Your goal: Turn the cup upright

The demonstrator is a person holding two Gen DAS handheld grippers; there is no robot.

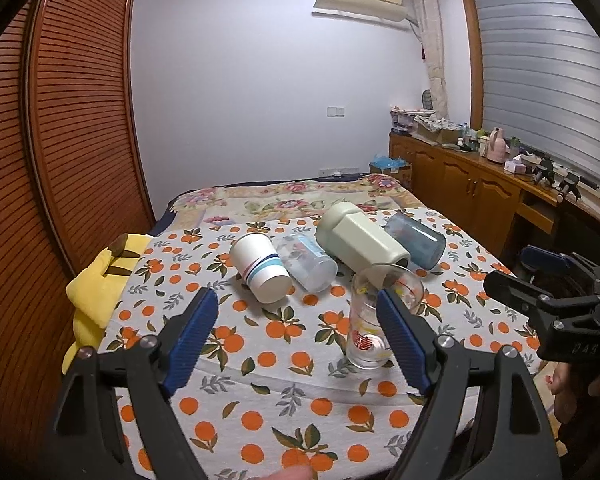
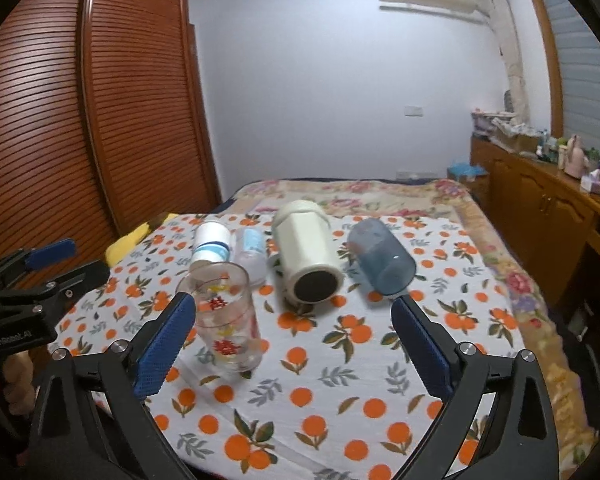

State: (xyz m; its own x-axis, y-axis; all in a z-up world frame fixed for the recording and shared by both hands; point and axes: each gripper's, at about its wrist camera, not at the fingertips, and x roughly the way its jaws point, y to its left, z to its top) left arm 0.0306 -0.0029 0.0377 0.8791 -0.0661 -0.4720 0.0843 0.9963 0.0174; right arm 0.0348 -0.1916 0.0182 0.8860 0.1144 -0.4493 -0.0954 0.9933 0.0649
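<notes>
A clear glass cup [image 2: 228,322] printed with red characters and yellow marks is seen standing upright, mouth up, on the orange-patterned cloth [image 2: 320,384] that covers the near part of the bed; nothing can be seen inside it. It stands nearer the front edge of the cloth than the other vessels. Behind it four containers are laid on their sides in a row across the cloth: a white paper cup [image 1: 260,266] with blue and red stripes toward the left edge, a clear plastic cup [image 1: 306,262] touching it, a cream faceted mug [image 2: 306,256] in the middle with its dark opening turned toward the front edge, and a translucent blue tumbler [image 2: 380,258] toward the right edge. No contents are visible in any of them.

The left gripper [image 1: 298,324] is held wide open with nothing between its blue ribbed pads [image 1: 194,336]; in its own view the right pad overlaps the glass cup, but contact cannot be confirmed. The right gripper [image 2: 294,344] is likewise spread wide and empty, its left pad just beside the glass cup.

A yellow cloth [image 1: 100,284] is bunched at the left edge of the bed, and a floral blanket [image 1: 300,196] is spread at the far end. A slatted wooden wardrobe [image 1: 60,140] is set along the left, and a wooden cabinet [image 1: 460,176] crowded with small items along the right.
</notes>
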